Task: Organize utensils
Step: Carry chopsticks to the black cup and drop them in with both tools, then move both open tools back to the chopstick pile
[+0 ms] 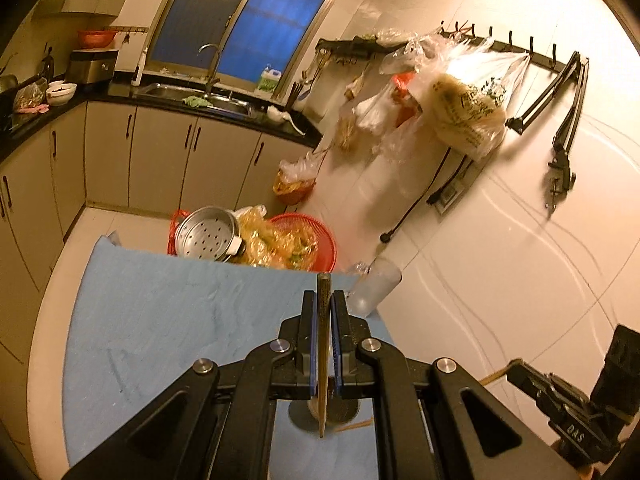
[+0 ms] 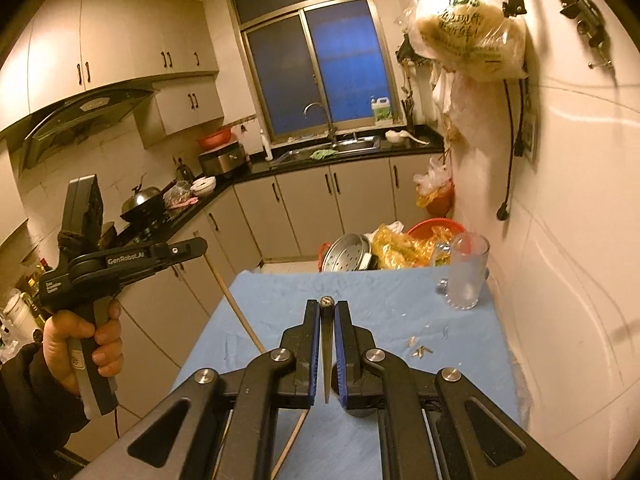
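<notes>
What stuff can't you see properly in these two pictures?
- Left wrist view: the lower end of the chopstick held by the left gripper is hidden by a round grey thing underneath.
- Left wrist view: the right gripper is cut off by the edge, so its jaws are unseen.
- Right wrist view: the small bits on the blue cloth are too small to name.
- Right wrist view: the steamer tray is partly hidden behind the table edge.

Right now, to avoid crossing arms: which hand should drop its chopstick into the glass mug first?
Probably right. The glass mug stands near the wall, just ahead and right of the right gripper; the left gripper hangs far off to the left.
</notes>
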